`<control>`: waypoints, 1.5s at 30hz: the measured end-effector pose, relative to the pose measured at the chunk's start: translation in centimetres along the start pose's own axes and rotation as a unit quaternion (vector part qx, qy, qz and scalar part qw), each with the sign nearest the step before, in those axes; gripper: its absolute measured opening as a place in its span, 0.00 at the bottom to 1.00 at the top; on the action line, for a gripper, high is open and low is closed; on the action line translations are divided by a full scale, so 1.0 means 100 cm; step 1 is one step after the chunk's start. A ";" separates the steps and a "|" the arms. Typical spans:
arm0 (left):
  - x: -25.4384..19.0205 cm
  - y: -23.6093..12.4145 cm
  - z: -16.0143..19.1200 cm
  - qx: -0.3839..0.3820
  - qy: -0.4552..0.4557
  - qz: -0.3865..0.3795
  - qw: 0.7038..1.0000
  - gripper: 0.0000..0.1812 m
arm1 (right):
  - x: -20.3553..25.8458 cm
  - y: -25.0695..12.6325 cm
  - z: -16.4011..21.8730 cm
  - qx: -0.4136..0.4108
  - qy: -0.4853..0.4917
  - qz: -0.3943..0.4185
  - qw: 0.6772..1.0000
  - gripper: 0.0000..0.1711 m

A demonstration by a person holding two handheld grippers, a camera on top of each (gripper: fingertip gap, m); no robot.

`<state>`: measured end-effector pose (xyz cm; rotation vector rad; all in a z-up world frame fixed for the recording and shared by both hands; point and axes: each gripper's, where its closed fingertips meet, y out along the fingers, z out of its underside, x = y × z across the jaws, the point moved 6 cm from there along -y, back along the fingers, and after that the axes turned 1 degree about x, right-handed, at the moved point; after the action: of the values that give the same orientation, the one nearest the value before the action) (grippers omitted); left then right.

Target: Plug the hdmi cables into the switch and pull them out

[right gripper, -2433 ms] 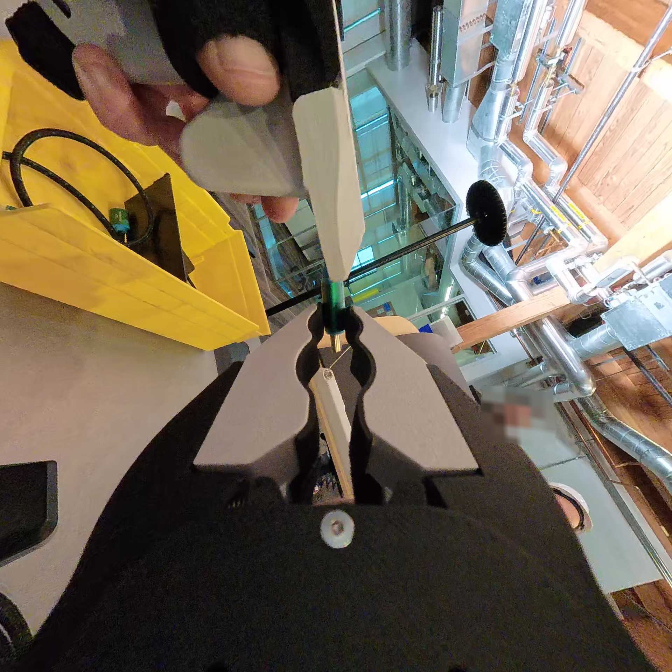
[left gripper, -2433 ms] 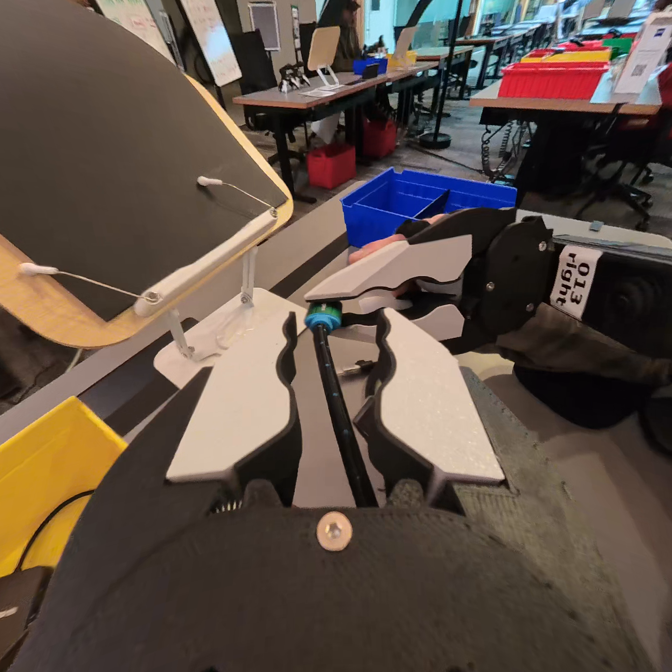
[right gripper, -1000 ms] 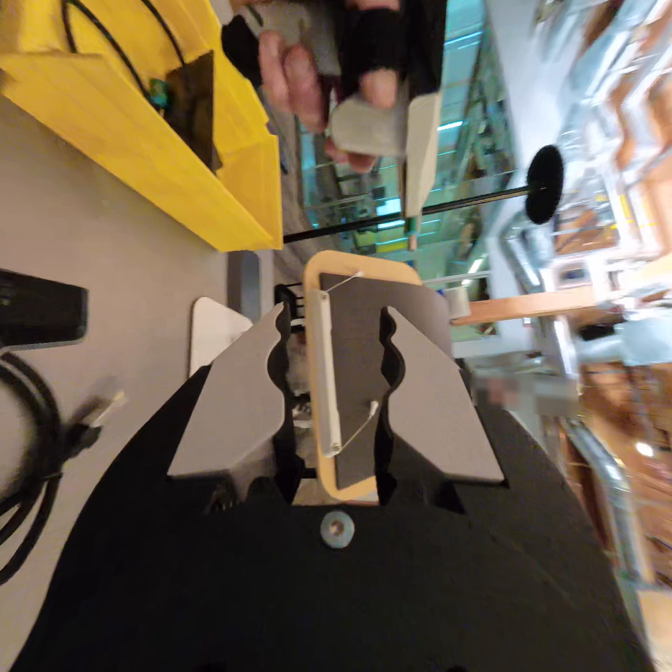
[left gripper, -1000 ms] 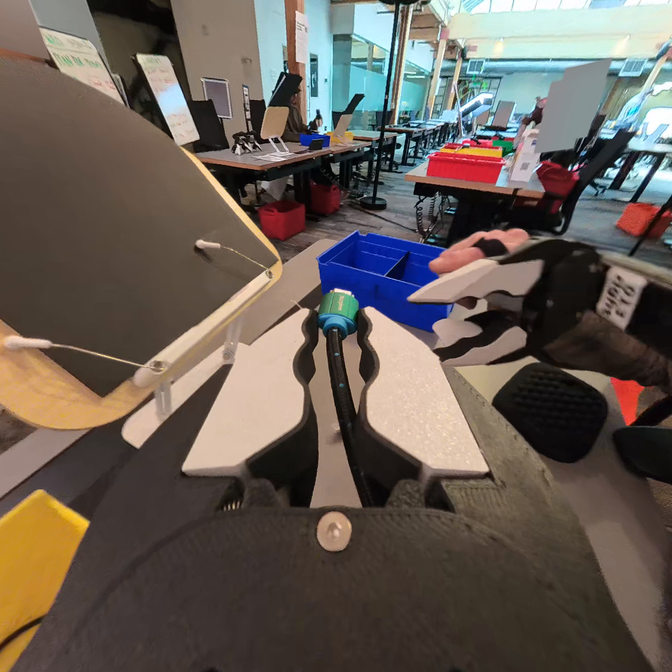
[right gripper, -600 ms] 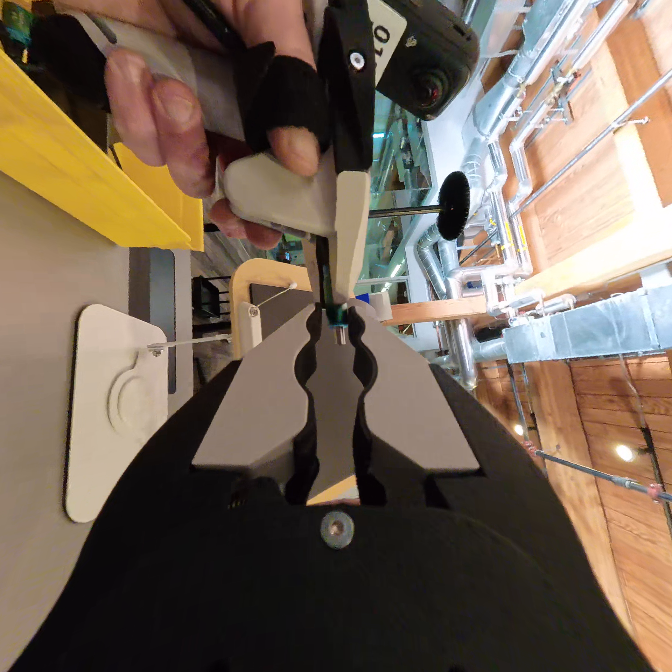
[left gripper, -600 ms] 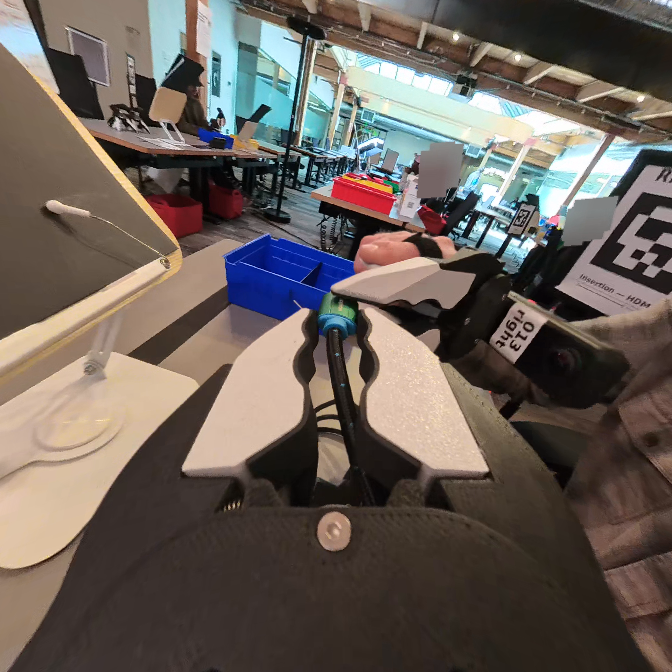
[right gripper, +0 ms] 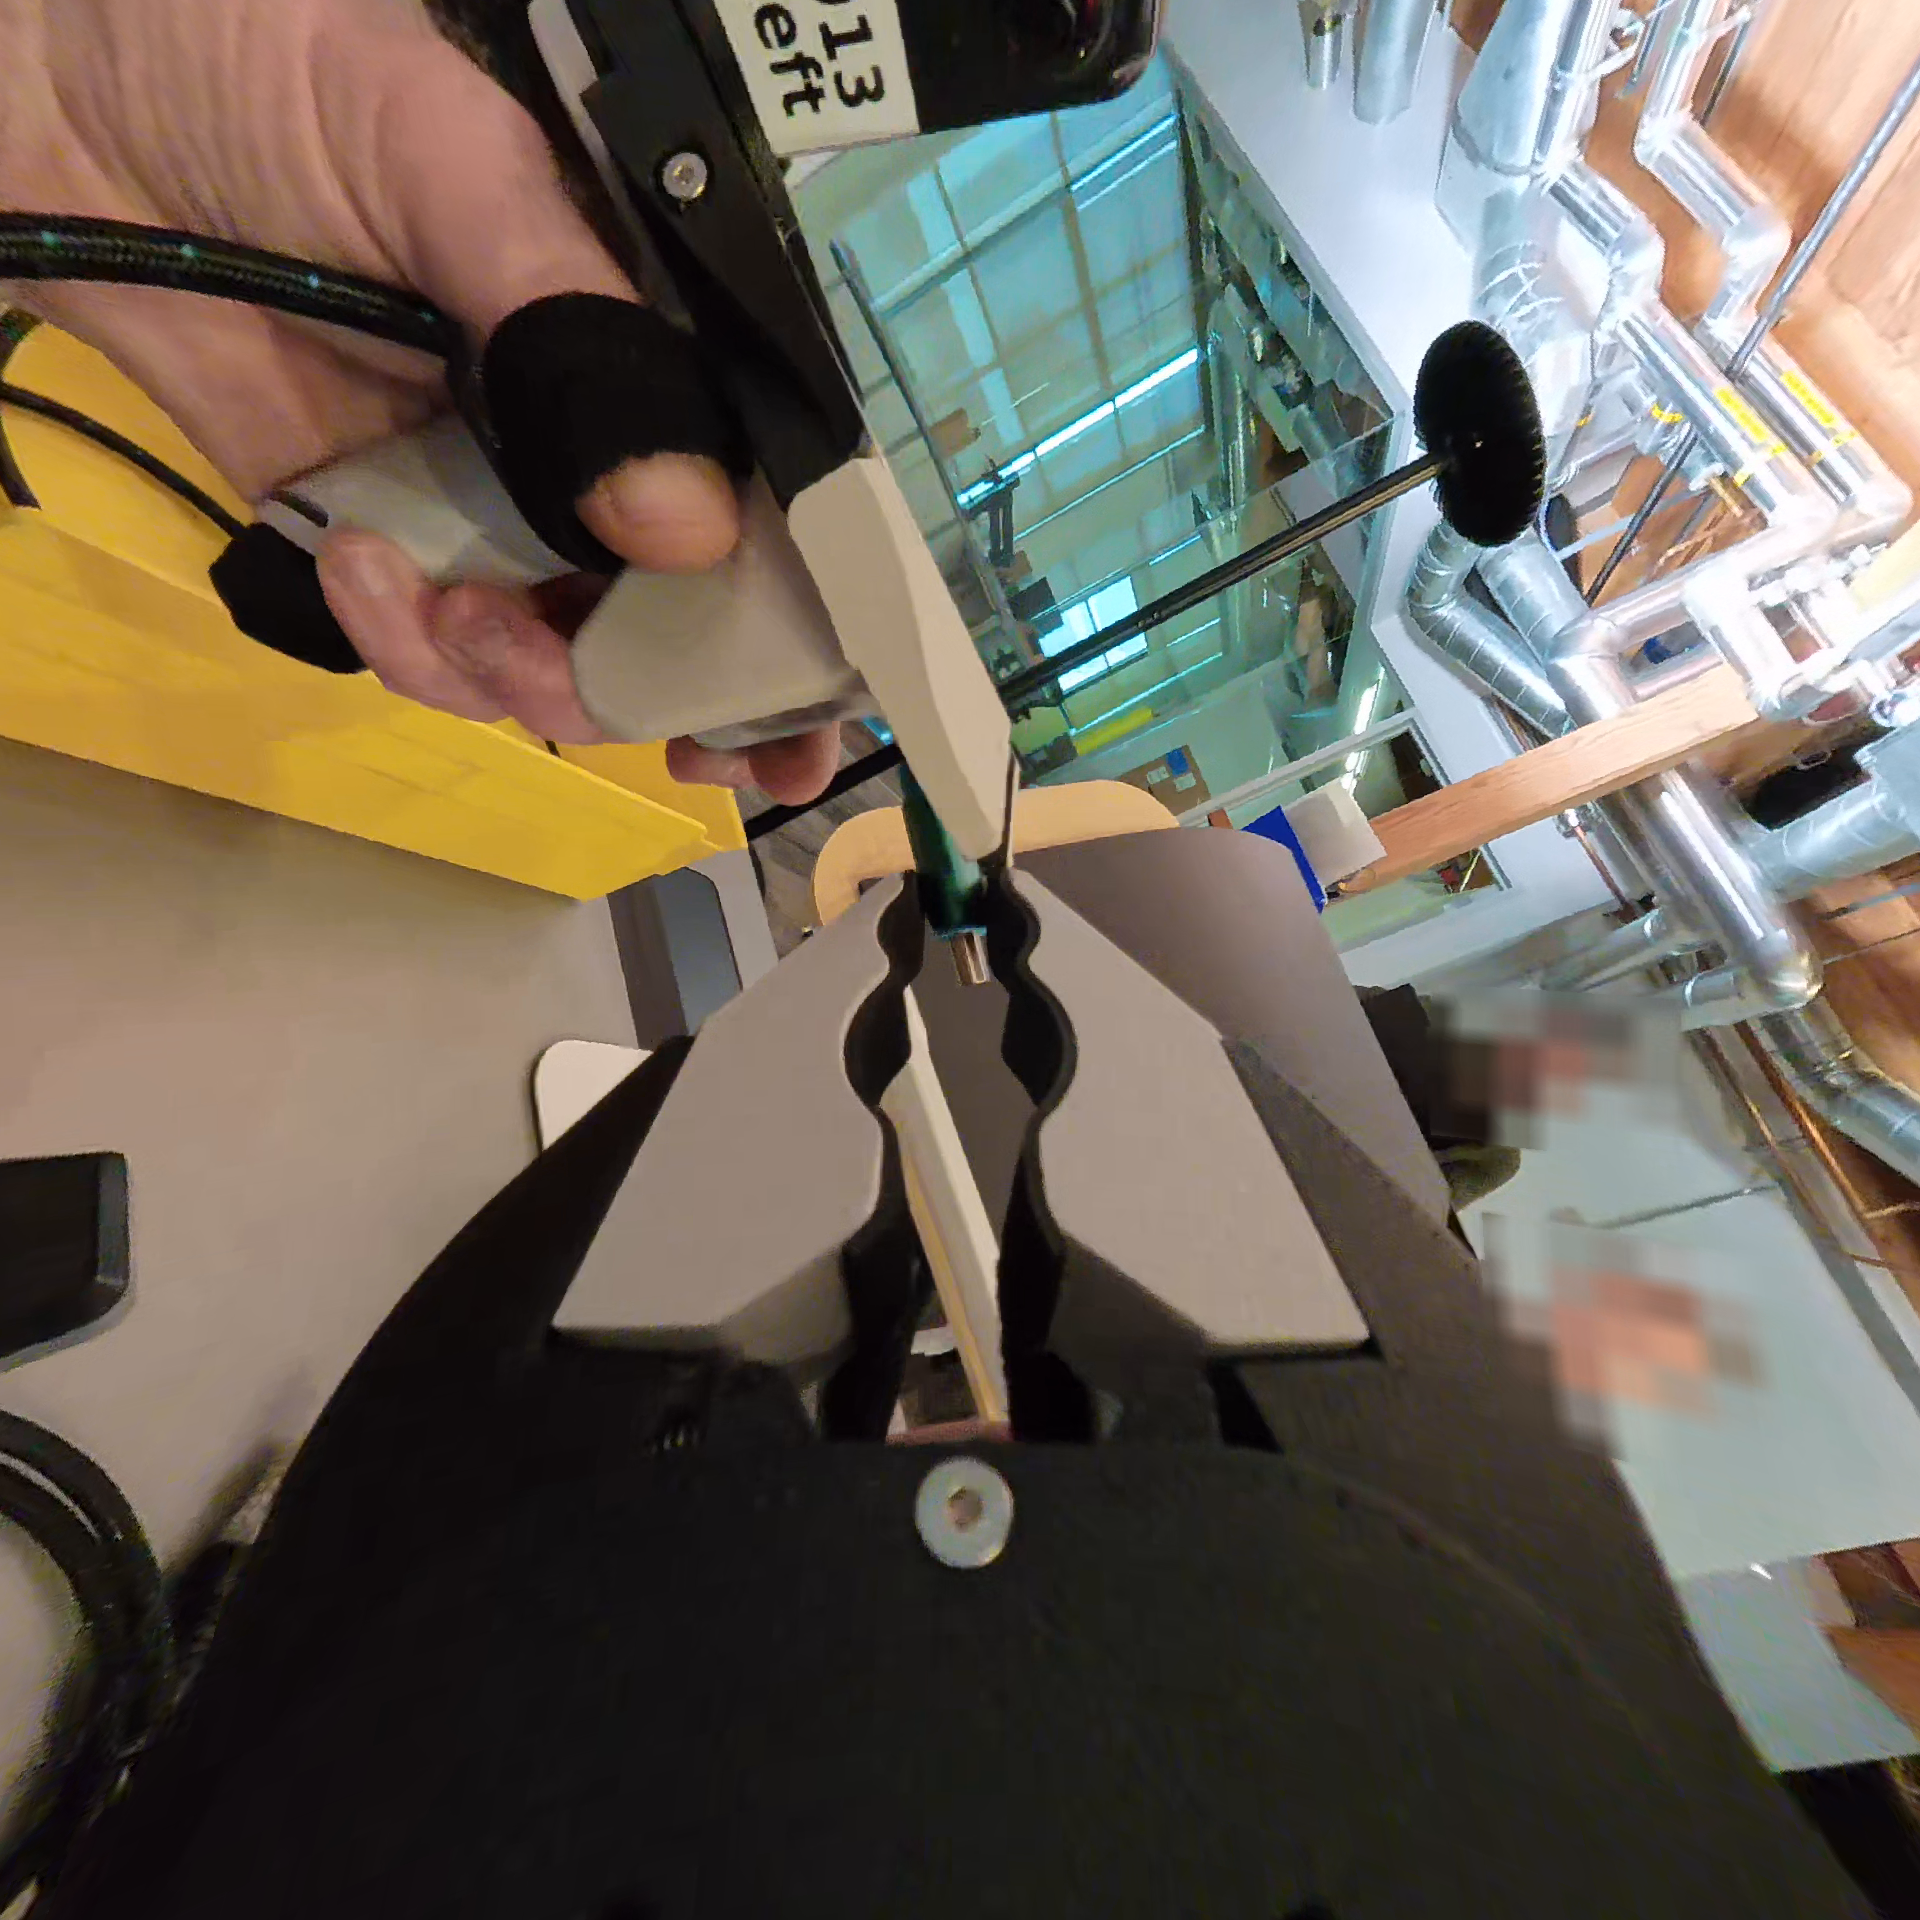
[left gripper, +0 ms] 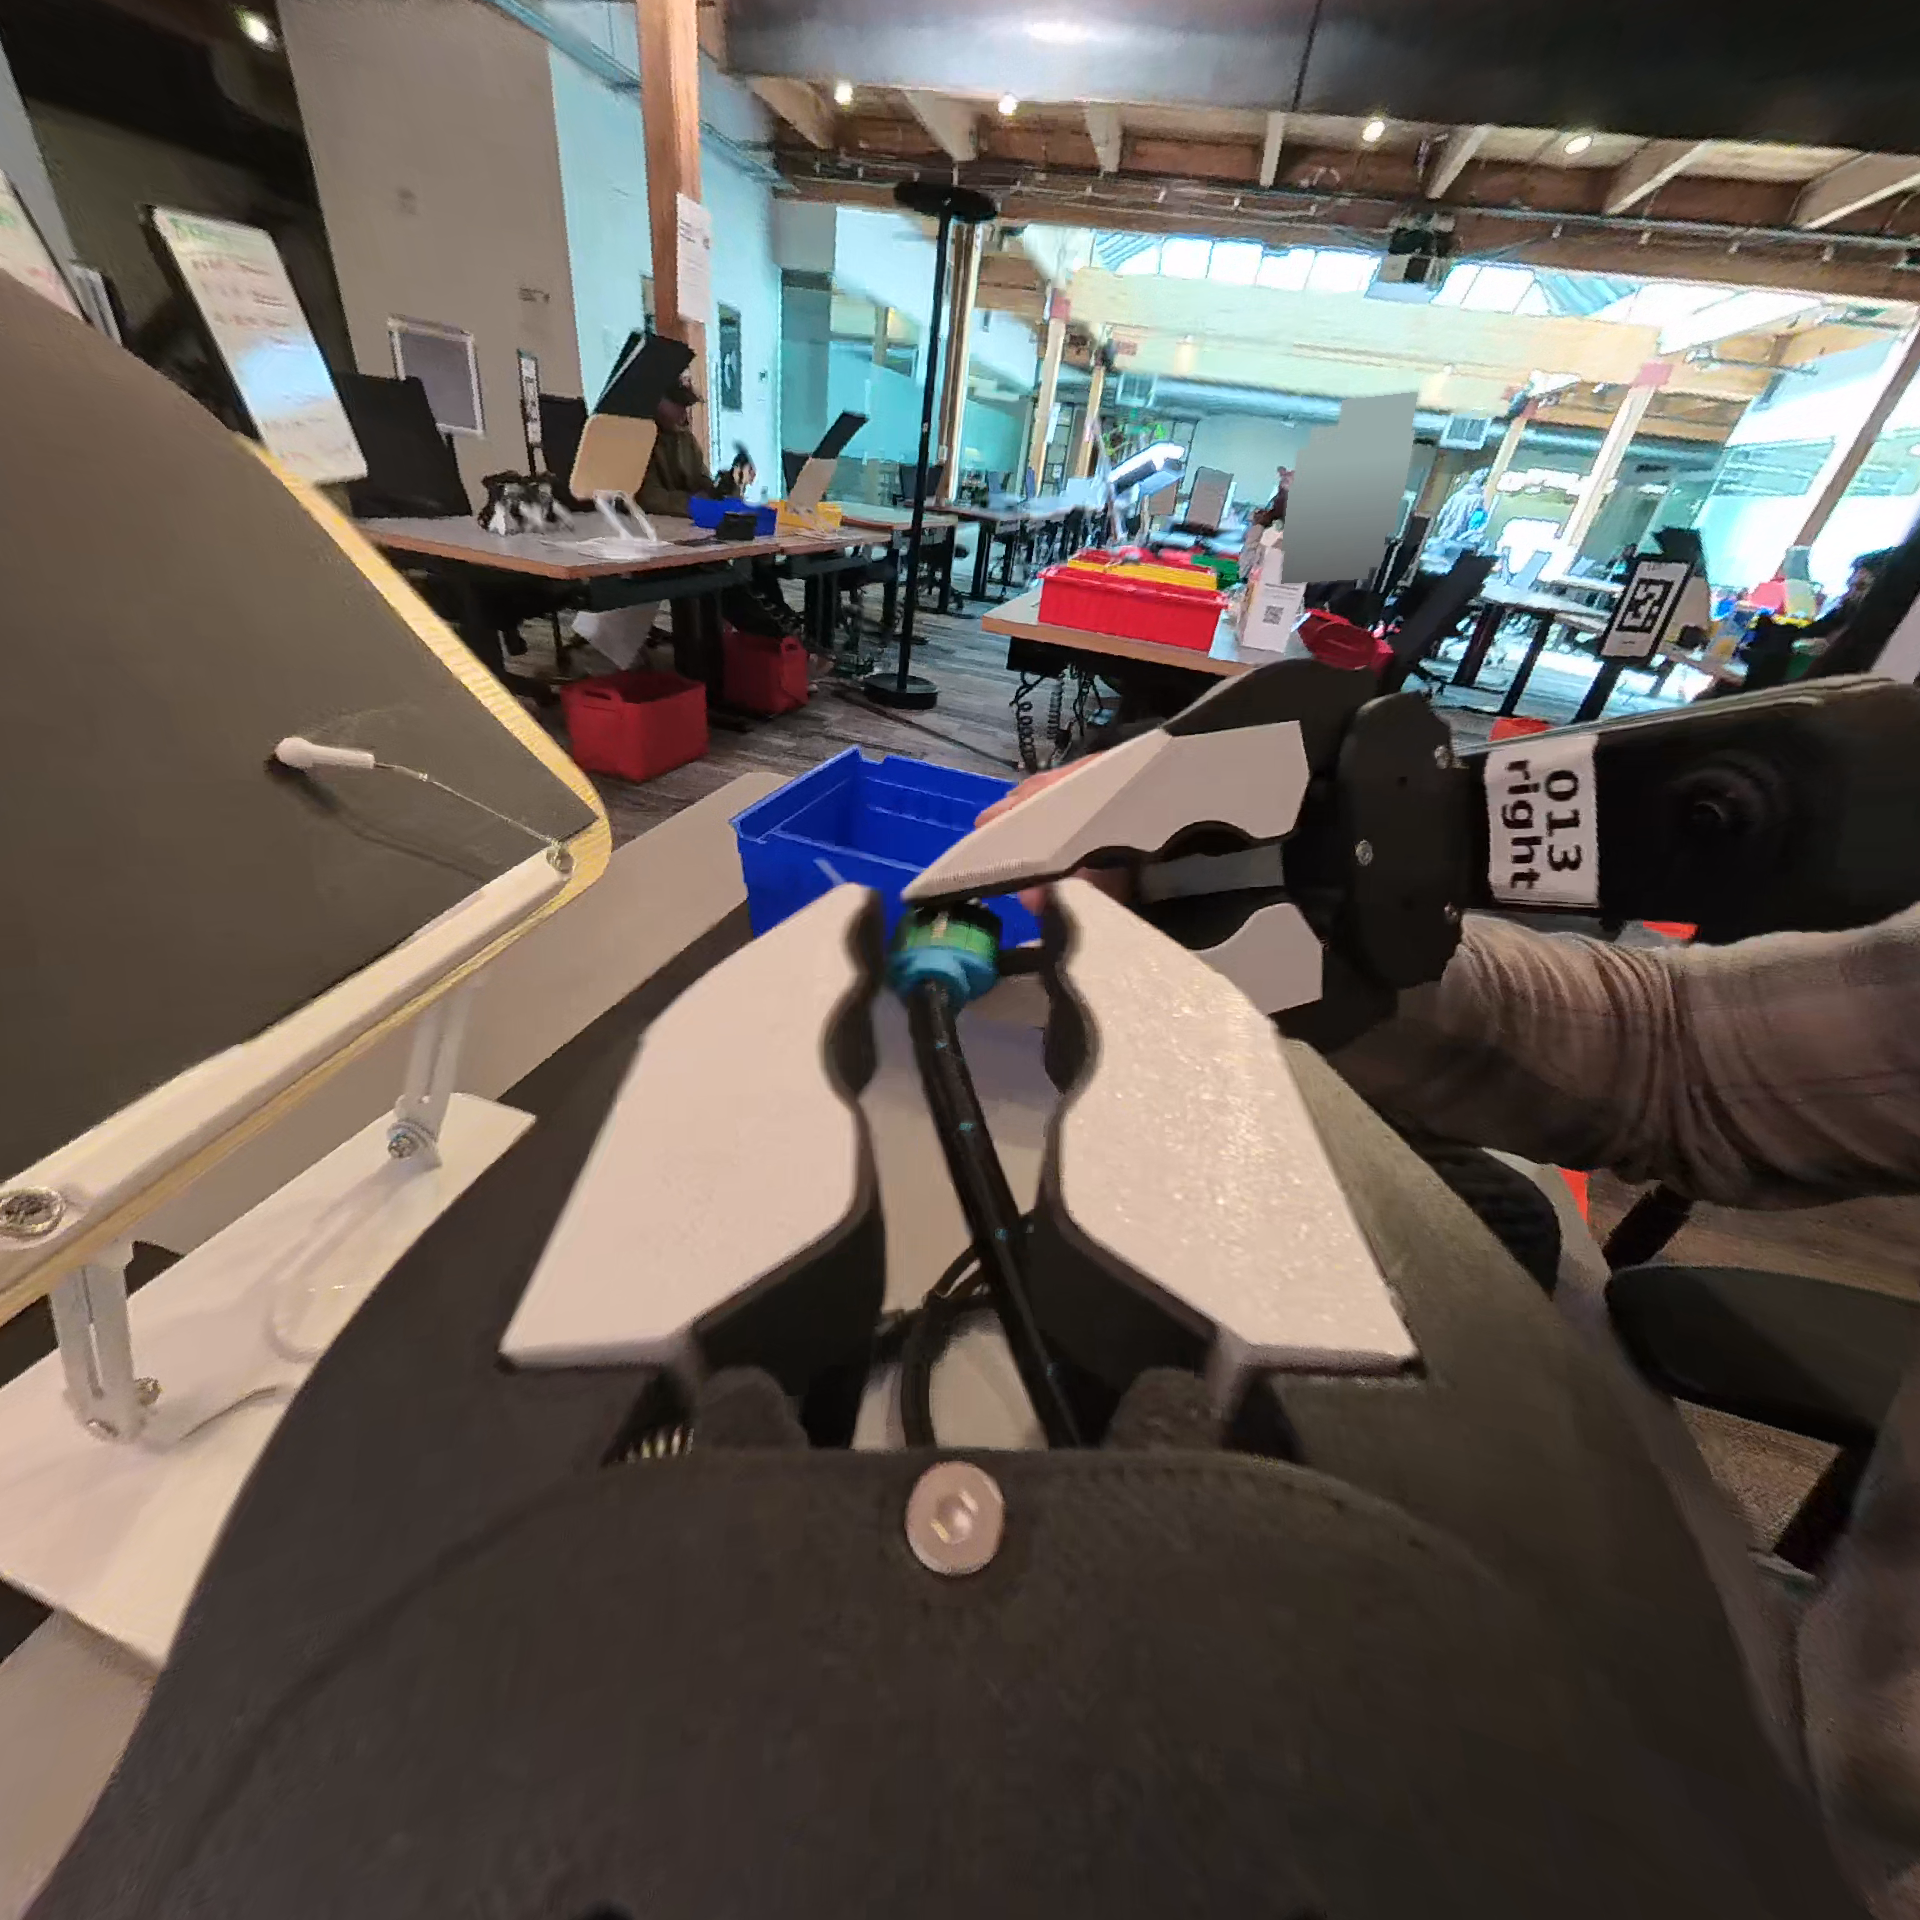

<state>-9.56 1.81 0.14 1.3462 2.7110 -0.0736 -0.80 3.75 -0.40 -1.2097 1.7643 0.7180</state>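
Note:
A black braided HDMI cable (left gripper: 977, 1143) with a teal connector (left gripper: 940, 945) runs up between my left gripper's (left gripper: 961, 914) fingers. They stand slightly parted, with a gap on the connector's right. My right gripper (right gripper: 956, 894) is shut on the connector (right gripper: 940, 883), whose metal plug (right gripper: 971, 961) points back between its fingers. In the left wrist view its upper finger (left gripper: 1122, 821) reaches in from the right. In the right wrist view a hand (right gripper: 260, 260) holds the left gripper, with the cable (right gripper: 208, 281) trailing over it. A black box (right gripper: 62, 1236) sits at the left edge.
A dark board on a white stand (left gripper: 208, 779) leans at the left over its base (left gripper: 260, 1299). A blue bin (left gripper: 831, 842) stands behind the grippers. A yellow bin (right gripper: 312, 727) holds cables. More black cable (right gripper: 83, 1558) lies on the grey table (right gripper: 312, 987). Only a small space, under 4 cm, lies between the two pairs of fingers.
My left gripper's fingers have parted a little around the connector. My right gripper has closed on the connector tip. Both views have swung round.

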 end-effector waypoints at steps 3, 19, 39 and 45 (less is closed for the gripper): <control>0.001 -0.005 -0.001 0.025 0.005 -0.003 1.000 0.28 | 0.003 -0.001 0.000 -0.002 -0.020 0.007 1.000 0.05; -0.004 0.015 0.008 -0.032 -0.011 0.023 0.999 0.16 | -0.008 -0.011 0.006 -0.019 -0.013 0.017 1.000 0.05; 0.007 0.006 0.004 -0.042 0.019 -0.038 0.998 0.12 | -0.011 -0.016 0.027 0.032 -0.018 -0.002 0.999 0.21; 0.007 -0.010 -0.009 -0.036 0.056 -0.073 0.995 0.12 | 0.031 -0.045 0.038 0.105 0.130 -0.197 0.966 0.29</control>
<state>-10.87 1.85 0.94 1.1657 2.8723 0.0883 4.11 3.85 -4.81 -1.4953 1.6795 0.1409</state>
